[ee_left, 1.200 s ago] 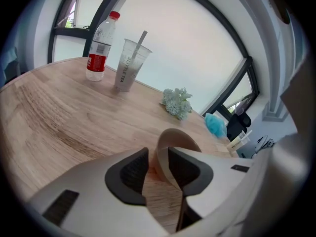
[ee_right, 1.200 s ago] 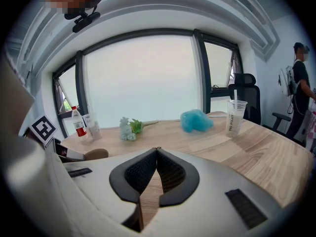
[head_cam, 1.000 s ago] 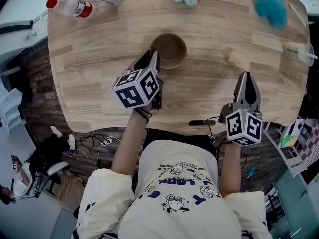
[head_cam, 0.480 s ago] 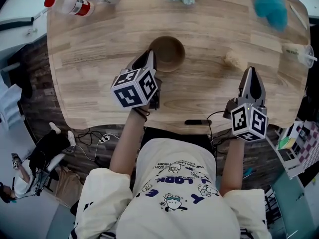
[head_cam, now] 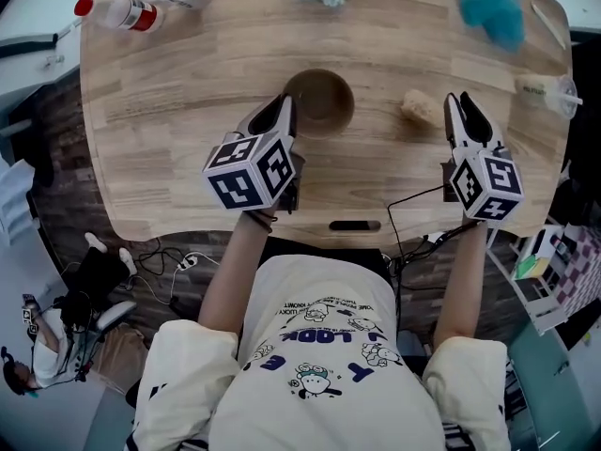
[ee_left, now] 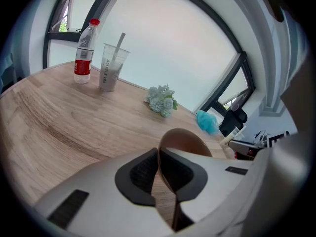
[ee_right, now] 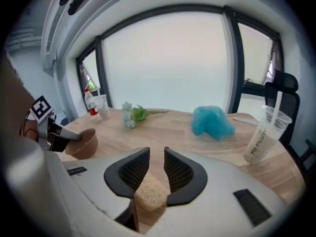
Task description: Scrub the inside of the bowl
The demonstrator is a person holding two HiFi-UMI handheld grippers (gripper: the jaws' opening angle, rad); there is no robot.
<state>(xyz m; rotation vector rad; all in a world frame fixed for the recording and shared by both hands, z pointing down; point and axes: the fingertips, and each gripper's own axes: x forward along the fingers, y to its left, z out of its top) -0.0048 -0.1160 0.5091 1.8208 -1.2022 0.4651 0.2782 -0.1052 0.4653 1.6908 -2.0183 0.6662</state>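
Left gripper [head_cam: 285, 111]: jaws, just closed, are pinching the rim of the bowl [head_cam: 319, 101], steadying it for scrubbing.
Right gripper [head_cam: 462, 106]: jaws are opening just above the sponge [head_cam: 417, 107], not yet gripping it, readying a grab.

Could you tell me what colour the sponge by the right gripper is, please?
The sponge is pale tan, clearest in the right gripper view.

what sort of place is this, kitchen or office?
Probably an office or lab, not a kitchen: a wooden table by large windows, an office chair beside it, loose cables on the floor.
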